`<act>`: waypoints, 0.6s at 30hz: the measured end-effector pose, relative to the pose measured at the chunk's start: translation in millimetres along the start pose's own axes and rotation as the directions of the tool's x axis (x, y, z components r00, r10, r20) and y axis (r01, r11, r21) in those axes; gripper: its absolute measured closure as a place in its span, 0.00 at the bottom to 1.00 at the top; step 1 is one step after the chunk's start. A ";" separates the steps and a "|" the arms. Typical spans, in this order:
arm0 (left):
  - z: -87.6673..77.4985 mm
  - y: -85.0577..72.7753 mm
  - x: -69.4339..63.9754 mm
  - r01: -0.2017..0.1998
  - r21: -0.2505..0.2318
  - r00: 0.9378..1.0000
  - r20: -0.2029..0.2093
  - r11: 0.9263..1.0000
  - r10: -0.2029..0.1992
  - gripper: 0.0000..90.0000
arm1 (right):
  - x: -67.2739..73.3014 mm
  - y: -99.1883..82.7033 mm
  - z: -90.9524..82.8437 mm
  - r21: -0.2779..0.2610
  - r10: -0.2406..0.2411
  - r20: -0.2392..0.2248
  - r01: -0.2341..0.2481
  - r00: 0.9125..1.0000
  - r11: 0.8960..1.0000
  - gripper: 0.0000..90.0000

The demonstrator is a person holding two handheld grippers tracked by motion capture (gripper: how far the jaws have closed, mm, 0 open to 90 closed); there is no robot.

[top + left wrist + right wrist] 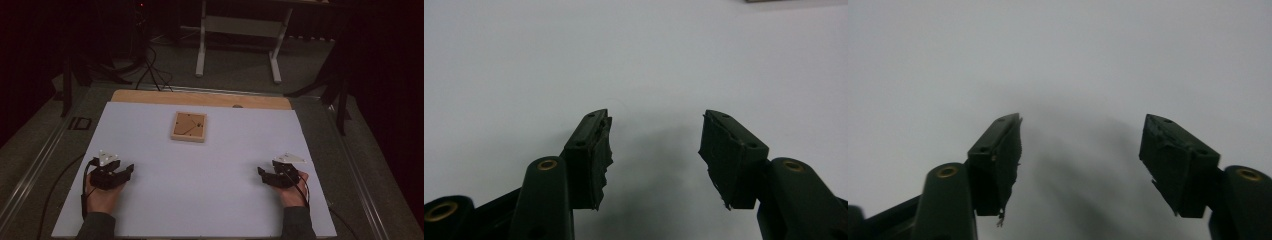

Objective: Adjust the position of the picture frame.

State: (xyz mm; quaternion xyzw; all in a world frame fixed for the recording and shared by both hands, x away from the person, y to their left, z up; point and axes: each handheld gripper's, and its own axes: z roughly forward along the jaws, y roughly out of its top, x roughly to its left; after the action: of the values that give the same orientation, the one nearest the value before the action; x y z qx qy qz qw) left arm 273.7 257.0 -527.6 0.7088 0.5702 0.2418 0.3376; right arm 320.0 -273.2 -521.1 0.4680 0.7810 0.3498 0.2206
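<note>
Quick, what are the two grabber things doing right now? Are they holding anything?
Left gripper: jaws open, holding nothing, over the white sheet.
Right gripper: jaws open, holding nothing.

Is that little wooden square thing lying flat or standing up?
Lying flat. The high view shows the wooden square face up on the white table sheet, apart from both grippers.

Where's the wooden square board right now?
In the high view, the wooden square board lies on the white sheet, centre-far, apart from both grippers.
</note>
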 end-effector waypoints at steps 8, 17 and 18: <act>-11.8 -0.5 -1.6 -0.029 -0.038 0.998 0.048 0.999 0.030 0.53 | 15.4 8.2 -6.6 -0.057 -0.022 -0.030 0.020 0.999 0.998 0.49; -19.1 -1.8 3.2 0.018 -0.056 0.997 0.075 0.998 -0.013 0.52 | 29.8 12.6 -5.3 -0.057 -0.061 -0.015 0.060 0.998 0.997 0.50; -19.1 -1.8 3.2 0.018 -0.056 0.997 0.075 0.998 -0.013 0.52 | 29.8 12.6 -5.3 -0.057 -0.061 -0.015 0.060 0.998 0.997 0.50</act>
State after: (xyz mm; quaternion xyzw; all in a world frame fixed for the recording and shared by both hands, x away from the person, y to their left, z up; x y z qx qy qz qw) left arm 259.4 264.2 -516.5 0.7031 0.5557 0.2286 0.3803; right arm 309.9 -244.6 -508.6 0.4348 0.7864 0.3689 0.2376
